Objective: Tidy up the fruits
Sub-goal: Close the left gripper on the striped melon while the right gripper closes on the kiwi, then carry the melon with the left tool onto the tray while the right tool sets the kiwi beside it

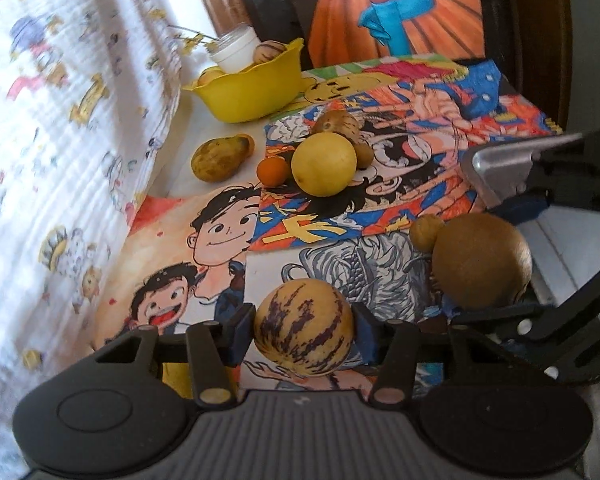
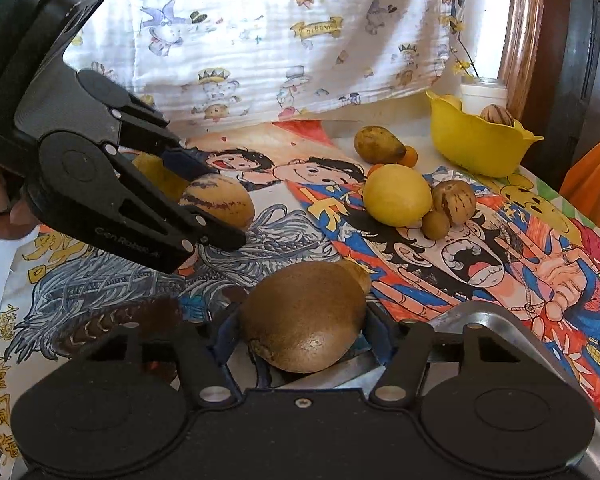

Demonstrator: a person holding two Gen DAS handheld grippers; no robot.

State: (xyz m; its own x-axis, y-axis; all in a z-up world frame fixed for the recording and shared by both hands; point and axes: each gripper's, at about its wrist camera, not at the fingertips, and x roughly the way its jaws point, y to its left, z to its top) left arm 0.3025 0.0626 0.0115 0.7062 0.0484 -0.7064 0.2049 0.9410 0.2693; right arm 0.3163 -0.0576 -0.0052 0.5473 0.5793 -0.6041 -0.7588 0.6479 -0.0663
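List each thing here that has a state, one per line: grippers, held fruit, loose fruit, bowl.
left gripper: shut on striped melon
striped melon: held, off the table
right gripper: shut on brown fruit
brown fruit: held between the fingers
yellow bowl: upright, holding some fruit
large yellow fruit: loose on the table, touching smaller fruits
spotted pear-shaped fruit: lying on its side

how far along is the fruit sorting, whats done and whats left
Looks early. Done: the yellow bowl already holds a striped fruit. In hand: the left gripper clamps a striped melon, and the right gripper grips a brown fruit. Left: the lemon, the speckled pear and several small fruits remain on the table.
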